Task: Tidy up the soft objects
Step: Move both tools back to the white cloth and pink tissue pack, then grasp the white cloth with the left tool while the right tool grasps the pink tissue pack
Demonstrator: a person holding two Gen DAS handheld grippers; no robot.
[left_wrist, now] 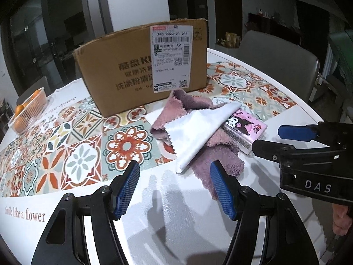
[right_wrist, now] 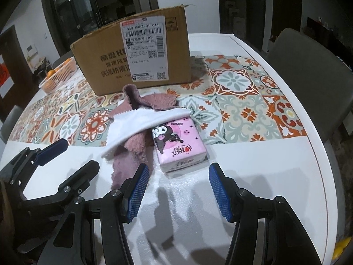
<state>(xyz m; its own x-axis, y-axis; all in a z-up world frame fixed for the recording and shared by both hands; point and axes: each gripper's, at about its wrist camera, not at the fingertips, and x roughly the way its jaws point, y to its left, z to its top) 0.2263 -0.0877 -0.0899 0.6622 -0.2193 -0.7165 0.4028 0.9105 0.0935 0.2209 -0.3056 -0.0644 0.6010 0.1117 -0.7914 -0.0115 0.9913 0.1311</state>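
Home dining room: tiled-pattern tablecloth [right_wrist: 242, 101], grey chair [right_wrist: 308, 66], basket of oranges [left_wrist: 28, 112].

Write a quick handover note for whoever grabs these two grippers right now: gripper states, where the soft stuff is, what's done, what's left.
Left gripper: open, empty, just short of the cloths.
Right gripper: open, empty, facing the pink tissue pack.
White cloth lies across the crumpled pink towel; its end overlaps the tissue pack.
All sit on the table in front of the cardboard box.
Done: nothing visibly sorted.
Left: all three items.
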